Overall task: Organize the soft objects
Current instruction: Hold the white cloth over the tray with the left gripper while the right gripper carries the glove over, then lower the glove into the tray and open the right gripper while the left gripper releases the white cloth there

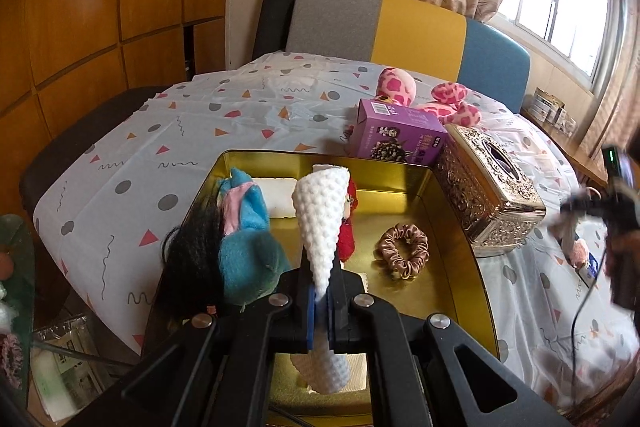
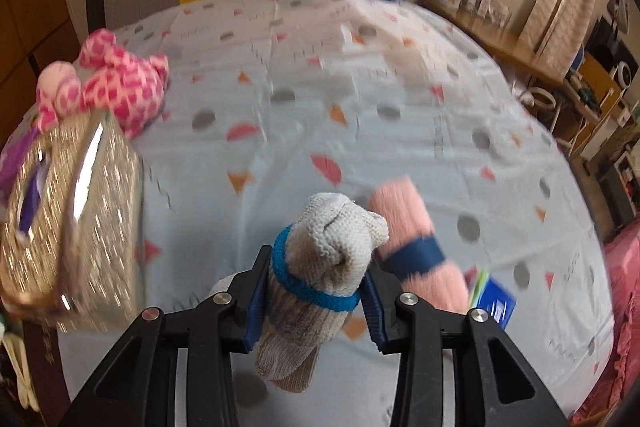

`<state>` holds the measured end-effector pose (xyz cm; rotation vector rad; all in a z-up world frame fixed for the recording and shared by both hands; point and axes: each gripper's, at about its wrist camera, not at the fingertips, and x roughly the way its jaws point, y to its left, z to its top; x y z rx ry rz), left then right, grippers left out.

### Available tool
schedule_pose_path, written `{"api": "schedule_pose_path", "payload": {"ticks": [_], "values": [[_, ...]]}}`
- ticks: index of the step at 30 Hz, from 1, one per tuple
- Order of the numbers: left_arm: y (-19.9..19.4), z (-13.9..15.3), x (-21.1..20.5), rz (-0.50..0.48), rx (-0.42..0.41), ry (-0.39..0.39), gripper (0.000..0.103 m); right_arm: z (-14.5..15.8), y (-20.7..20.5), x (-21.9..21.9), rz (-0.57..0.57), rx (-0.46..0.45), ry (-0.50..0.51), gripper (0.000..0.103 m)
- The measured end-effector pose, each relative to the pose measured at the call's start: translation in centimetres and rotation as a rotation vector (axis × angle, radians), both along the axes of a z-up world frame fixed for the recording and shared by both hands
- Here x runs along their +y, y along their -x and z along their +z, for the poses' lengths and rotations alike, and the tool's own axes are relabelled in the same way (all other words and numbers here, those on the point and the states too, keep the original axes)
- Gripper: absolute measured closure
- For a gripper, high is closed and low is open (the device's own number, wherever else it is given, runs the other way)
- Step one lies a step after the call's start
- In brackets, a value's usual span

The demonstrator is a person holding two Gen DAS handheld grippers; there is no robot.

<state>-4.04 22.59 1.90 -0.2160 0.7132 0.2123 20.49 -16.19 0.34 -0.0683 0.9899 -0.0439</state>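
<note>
Our left gripper (image 1: 319, 301) is clamped on a white cloth (image 1: 322, 223), held above the gold tin (image 1: 452, 227) where a blue plush (image 1: 246, 235), a scrunchie (image 1: 403, 251) and a red doll (image 1: 348, 223) lie. Our right gripper (image 2: 312, 295) grips a grey sock (image 2: 320, 259) above the sheet (image 2: 320, 87), a pink roll (image 2: 416, 251) just beside it.

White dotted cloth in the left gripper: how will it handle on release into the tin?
Likely floppy: the white dotted cloth drapes on both sides of the left gripper. Probably light, pinched thin. Should settle into the gold tin without rolling.
</note>
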Motion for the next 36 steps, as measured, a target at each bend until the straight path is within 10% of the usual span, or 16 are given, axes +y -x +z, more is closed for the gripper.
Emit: {"api": "schedule_pose_path", "payload": {"ticks": [17, 36], "values": [[0.6, -0.1, 0.7, 0.013, 0.005, 0.004, 0.099, 10.8, -2.6, 13.6, 0.265, -0.263, -0.005, 0.063], [1.3, -0.2, 1.1, 0.02, 0.009, 0.013, 0.099, 7.9, 5.6, 24.2, 0.61, -0.156, -0.119, 0.063]]}}
